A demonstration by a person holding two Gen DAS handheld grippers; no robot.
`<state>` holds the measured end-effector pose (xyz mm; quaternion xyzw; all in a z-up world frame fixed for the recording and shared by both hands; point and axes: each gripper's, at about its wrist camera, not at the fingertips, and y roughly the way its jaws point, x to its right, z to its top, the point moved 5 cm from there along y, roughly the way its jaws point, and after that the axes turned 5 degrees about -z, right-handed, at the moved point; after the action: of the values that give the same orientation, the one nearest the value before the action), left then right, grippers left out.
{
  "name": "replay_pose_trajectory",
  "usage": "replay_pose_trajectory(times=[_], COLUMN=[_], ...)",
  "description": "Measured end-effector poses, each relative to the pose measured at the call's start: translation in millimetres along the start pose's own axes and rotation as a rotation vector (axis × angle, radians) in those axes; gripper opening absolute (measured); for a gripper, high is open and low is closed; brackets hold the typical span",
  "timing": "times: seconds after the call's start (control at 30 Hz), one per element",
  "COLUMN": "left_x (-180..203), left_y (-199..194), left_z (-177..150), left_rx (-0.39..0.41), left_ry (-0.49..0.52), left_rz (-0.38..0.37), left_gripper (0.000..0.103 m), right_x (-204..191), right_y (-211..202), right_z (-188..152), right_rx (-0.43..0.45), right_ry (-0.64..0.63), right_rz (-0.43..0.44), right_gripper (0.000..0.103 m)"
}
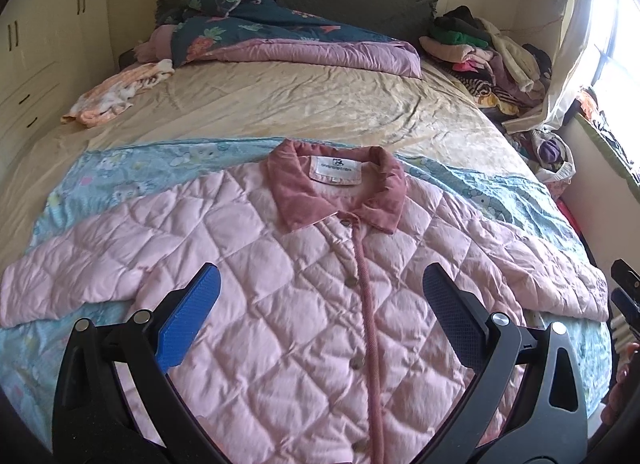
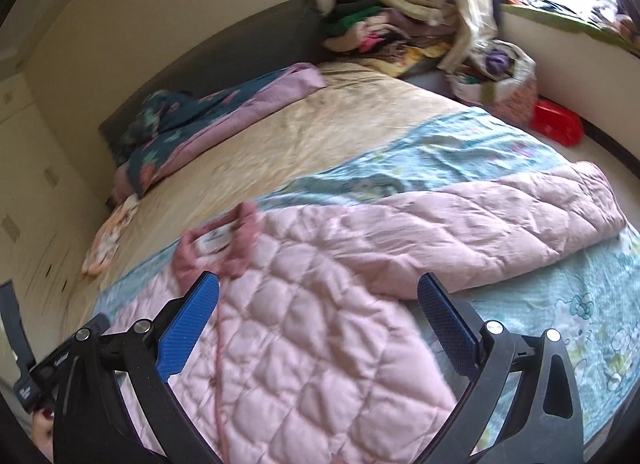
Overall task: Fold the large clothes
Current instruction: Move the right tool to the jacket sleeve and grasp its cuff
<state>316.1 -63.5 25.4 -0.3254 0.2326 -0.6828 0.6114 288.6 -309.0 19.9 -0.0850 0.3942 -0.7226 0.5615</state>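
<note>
We hold both grippers, left gripper (image 1: 320, 292) and right gripper (image 2: 318, 292), spread empty above the jacket (image 1: 280, 284), collar (image 1: 336, 188) pointing away.

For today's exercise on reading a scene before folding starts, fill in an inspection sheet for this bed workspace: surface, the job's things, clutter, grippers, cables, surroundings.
Surface: bed with a wrinkled beige sheet; a light blue cartoon-print blanket is spread over the near end.
Job's things: pink quilted jacket lies flat on the blanket, front up, buttoned, collar away from the cameras, both sleeves spread out.
Clutter: clothes pile at the far right corner; folded floral quilt at the headboard; orange-white garment on the left edge.
Grippers: left gripper open above the jacket's front; right gripper open above its right side; neither holds anything.
Cables: nothing seen.
Surroundings: cream wardrobe left; curtain and bright window right; red object beside the bed.
</note>
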Motion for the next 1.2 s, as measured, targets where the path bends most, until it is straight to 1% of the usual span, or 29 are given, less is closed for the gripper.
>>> replay_pose_trajectory(times=[0.2, 0.3, 0.4, 0.5, 0.6, 0.67, 0.8, 0.97, 1.07, 1.13, 1.2], left_x=[10.6, 19.8, 33.2, 49.0, 61.4, 67.0, 71.1, 72.6, 72.7, 72.8, 71.8], left_y=[31.4, 48.1, 61.1, 73.7, 90.6, 100.5, 116.5, 130.6, 138.9, 142.9, 146.5], left_z=[2.6, 2.1, 1.7, -0.3, -5.5, -10.9, -20.5, -30.1, -32.9, -32.9, -32.5], left_rx=[-0.026, -0.049, -0.055, -0.060, -0.091, -0.107, -0.133, -0.164, -0.184, -0.184, -0.182], left_ry=[0.007, 0.017, 0.037, 0.071, 0.083, 0.098, 0.106, 0.105, 0.094, 0.090, 0.093], left_rz=[-0.013, -0.021, -0.055, -0.058, -0.064, -0.054, -0.052, -0.063, -0.093, -0.107, -0.102], left_gripper=[0.095, 0.095, 0.095, 0.095, 0.095, 0.095, 0.095, 0.095, 0.095, 0.095, 0.095], right_x=[43.6, 62.2, 85.7, 104.0, 128.2, 146.7, 182.1, 217.2, 237.2, 252.7, 269.8], right_y=[22.6, 31.5, 42.3, 52.4, 60.4, 67.0, 77.4, 88.0, 95.5, 98.8, 102.7], right_z=[8.8, 11.0, 11.5, 9.1, 6.6, 4.9, 1.7, 1.2, 2.9, 4.4, 4.3], right_rx=[0.002, -0.006, -0.011, -0.009, -0.001, -0.003, -0.011, -0.001, -0.006, 0.003, 0.002], right_ry=[0.085, 0.130, 0.192, 0.233, 0.272, 0.313, 0.412, 0.508, 0.556, 0.585, 0.622], right_rz=[-0.075, -0.091, -0.116, -0.148, -0.199, -0.224, -0.257, -0.292, -0.307, -0.332, -0.360], right_gripper=[0.099, 0.099, 0.099, 0.099, 0.099, 0.099, 0.099, 0.099, 0.099, 0.099, 0.099])
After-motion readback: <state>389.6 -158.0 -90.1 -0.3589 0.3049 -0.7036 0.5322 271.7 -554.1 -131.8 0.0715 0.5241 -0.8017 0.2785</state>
